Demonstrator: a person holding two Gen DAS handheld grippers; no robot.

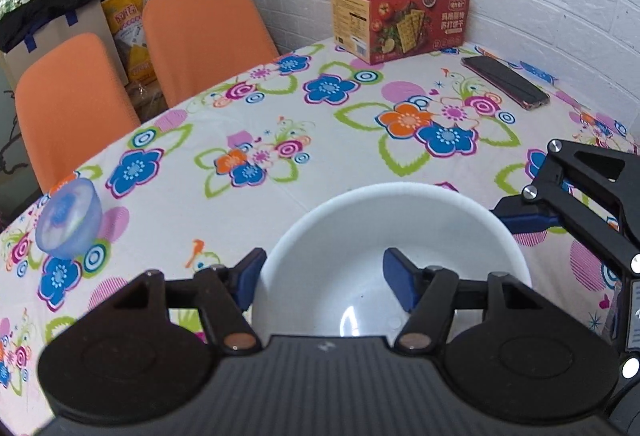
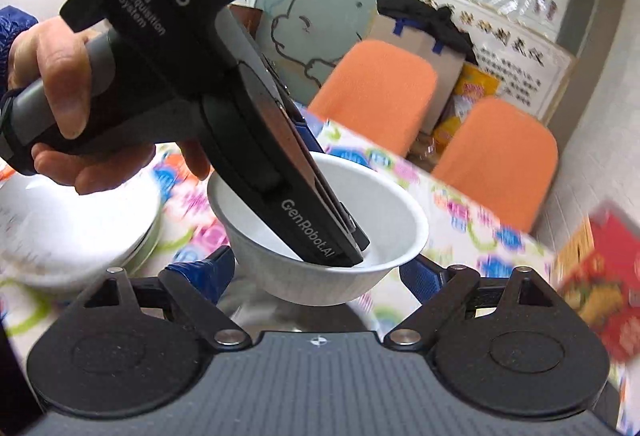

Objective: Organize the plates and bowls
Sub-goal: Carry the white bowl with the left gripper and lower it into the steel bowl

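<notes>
On the far left of the flowery table (image 1: 320, 107), near its edge, sits a small blue bowl (image 1: 68, 222), well apart from the rest. Closer in, the left gripper (image 1: 324, 278) reaches over a white bowl (image 1: 394, 236). One blue finger is outside the rim and one is inside. I cannot tell if they pinch it. On the right, the right gripper (image 2: 316, 270) is open wide beside the white bowl, not touching it. A pile of white plates (image 2: 80, 220) sits nearby. At the back are a red box (image 1: 402, 17) and a phone (image 1: 506, 81).
</notes>
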